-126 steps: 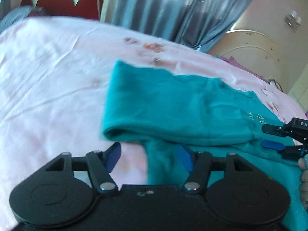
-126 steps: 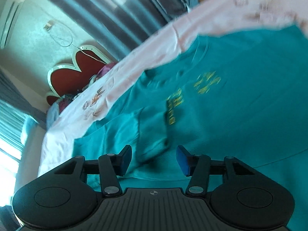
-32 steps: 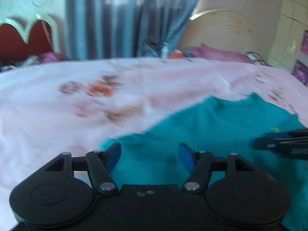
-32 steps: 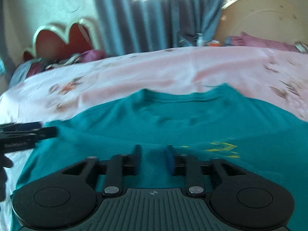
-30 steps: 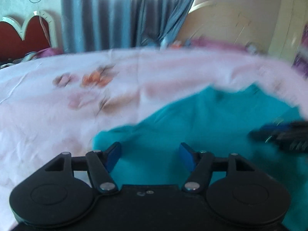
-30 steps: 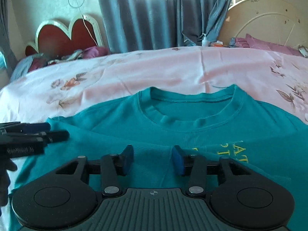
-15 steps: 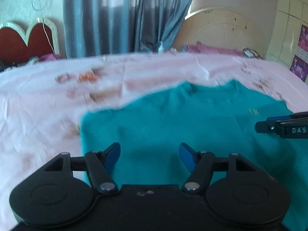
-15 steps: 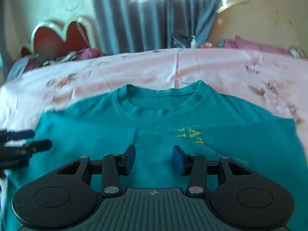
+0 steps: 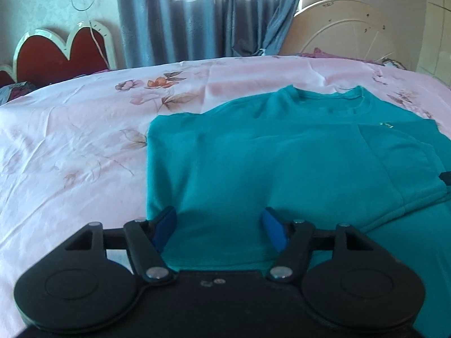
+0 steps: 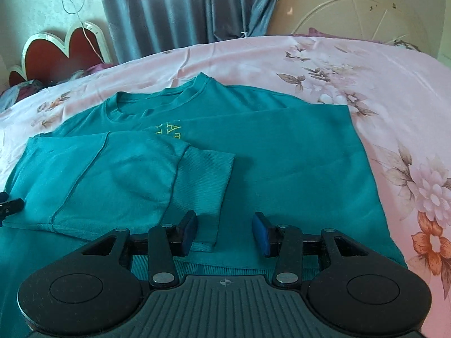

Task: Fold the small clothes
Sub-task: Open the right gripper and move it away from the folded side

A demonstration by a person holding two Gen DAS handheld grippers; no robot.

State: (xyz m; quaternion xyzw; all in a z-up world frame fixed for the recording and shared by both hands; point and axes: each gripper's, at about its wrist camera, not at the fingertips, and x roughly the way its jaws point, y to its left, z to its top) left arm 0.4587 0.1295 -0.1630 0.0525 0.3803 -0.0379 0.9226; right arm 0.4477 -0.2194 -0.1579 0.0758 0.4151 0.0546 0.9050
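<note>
Since a second ago both grippers have backed off and the right gripper (image 10: 224, 232) has spread wide like the left gripper (image 9: 220, 232), both empty. The teal sweatshirt (image 10: 282, 155) lies ahead of the fingers, sleeves folded in; next comes gripping the hem below the fingertips.

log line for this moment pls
left claw: open, empty | right claw: open, empty | teal sweatshirt: flat on pink bedsheet, sleeve folded across front
</note>
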